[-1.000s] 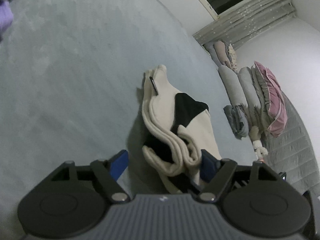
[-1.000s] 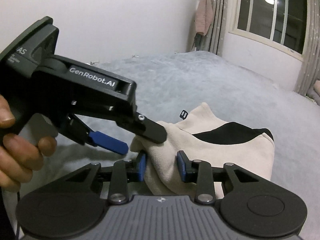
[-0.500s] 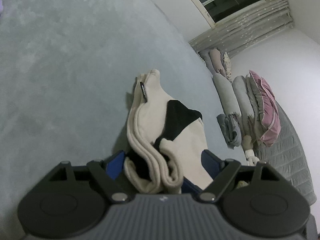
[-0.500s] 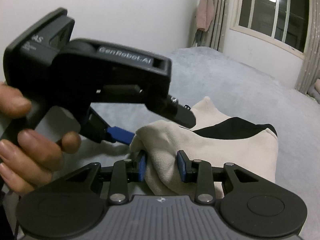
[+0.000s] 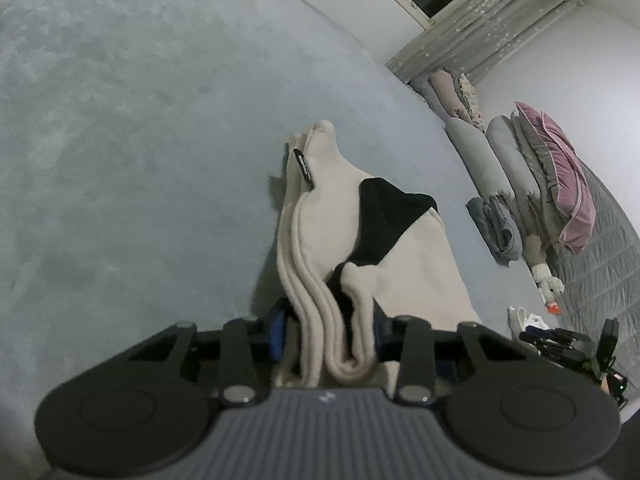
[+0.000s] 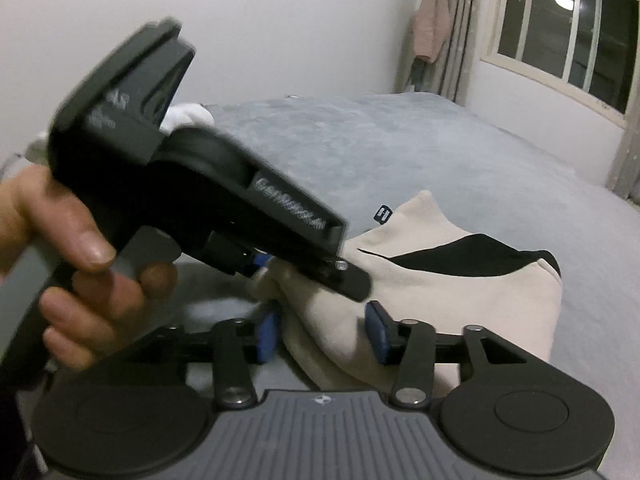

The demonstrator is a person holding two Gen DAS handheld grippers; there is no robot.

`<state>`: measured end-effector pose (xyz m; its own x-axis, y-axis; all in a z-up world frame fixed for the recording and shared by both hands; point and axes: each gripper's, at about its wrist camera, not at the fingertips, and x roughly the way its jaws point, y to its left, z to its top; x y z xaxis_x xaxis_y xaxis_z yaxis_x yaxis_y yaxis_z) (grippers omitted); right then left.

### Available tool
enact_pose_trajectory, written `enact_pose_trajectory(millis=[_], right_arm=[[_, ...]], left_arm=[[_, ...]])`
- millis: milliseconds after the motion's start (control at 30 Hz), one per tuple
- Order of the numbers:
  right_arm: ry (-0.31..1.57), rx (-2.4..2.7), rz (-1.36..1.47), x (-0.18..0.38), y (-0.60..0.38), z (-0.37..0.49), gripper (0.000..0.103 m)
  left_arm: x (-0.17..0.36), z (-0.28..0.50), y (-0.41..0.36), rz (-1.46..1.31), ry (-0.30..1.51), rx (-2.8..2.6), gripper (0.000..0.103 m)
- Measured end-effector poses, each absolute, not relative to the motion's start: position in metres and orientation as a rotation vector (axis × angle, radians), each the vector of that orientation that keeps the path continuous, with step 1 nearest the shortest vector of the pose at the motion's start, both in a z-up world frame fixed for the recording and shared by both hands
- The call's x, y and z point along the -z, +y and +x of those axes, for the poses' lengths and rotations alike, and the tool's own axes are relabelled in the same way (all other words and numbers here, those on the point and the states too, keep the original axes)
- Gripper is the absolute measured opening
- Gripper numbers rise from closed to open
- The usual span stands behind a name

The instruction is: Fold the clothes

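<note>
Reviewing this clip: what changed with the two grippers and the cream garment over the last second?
The left gripper moved in over the folded edge of the cream garment and its jaws are closing on it. The right gripper is opening, the cloth now loose between its pads. The garment itself stayed put on the grey bed.

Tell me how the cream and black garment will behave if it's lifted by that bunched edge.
The cream garment will probably sag: its layers already bunch softly between the left gripper. It looks thick, likely fairly heavy. Folds may slip apart, since the right gripper is opening.
</note>
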<state>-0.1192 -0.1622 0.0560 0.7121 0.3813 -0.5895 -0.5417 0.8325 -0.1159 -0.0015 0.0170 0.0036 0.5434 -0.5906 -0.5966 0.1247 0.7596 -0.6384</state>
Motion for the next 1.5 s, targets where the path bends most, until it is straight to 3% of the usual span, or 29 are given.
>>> enact_pose_trajectory(millis=[67, 133, 300, 633, 733, 900, 933, 967, 1067, 1300, 1500], right_arm=[[0.57, -0.517, -0.225, -0.069, -0.19, -0.123, 0.076], [0.564, -0.457, -0.084, -0.08, -0.232, -0.121, 0.087], [0.695, -0.279, 0.3, -0.065, -0.317, -0.105, 0.088], [0.854, -0.401, 0.571, -0.025, -0.306, -0.085, 0.089], [0.847, -0.403, 0.769, -0.019, -0.322, -0.085, 0.089], [0.85, -0.389, 0.777, -0.016, -0.319, -0.086, 0.086], [0.849, -0.374, 0.751, -0.016, -0.315, -0.087, 0.078], [0.844, -0.353, 0.73, -0.016, -0.313, -0.088, 0.064], [0.827, -0.327, 0.705, -0.019, -0.316, -0.091, 0.052], [0.775, -0.296, 0.518, -0.039, -0.3, -0.097, 0.05], [0.729, -0.276, 0.411, -0.052, -0.277, -0.097, 0.049]], left_arm=[[-0.004, -0.002, 0.015, -0.574, 0.908, 0.448, 0.034], [-0.007, -0.005, 0.012, -0.556, 0.906, 0.445, 0.034], [-0.009, -0.006, 0.015, -0.574, 0.915, 0.444, 0.033], [-0.007, -0.007, 0.018, -0.597, 0.912, 0.447, 0.033], [-0.004, -0.007, 0.024, -0.624, 0.923, 0.446, 0.033], [-0.001, -0.006, 0.023, -0.623, 0.94, 0.439, 0.038], [-0.001, -0.006, 0.023, -0.618, 0.941, 0.437, 0.039], [-0.001, -0.006, 0.023, -0.613, 0.942, 0.434, 0.039], [-0.002, -0.006, 0.023, -0.597, 0.945, 0.426, 0.043], [-0.005, -0.005, 0.022, -0.56, 0.952, 0.426, 0.051], [-0.011, -0.008, 0.019, -0.557, 0.941, 0.429, 0.033]])
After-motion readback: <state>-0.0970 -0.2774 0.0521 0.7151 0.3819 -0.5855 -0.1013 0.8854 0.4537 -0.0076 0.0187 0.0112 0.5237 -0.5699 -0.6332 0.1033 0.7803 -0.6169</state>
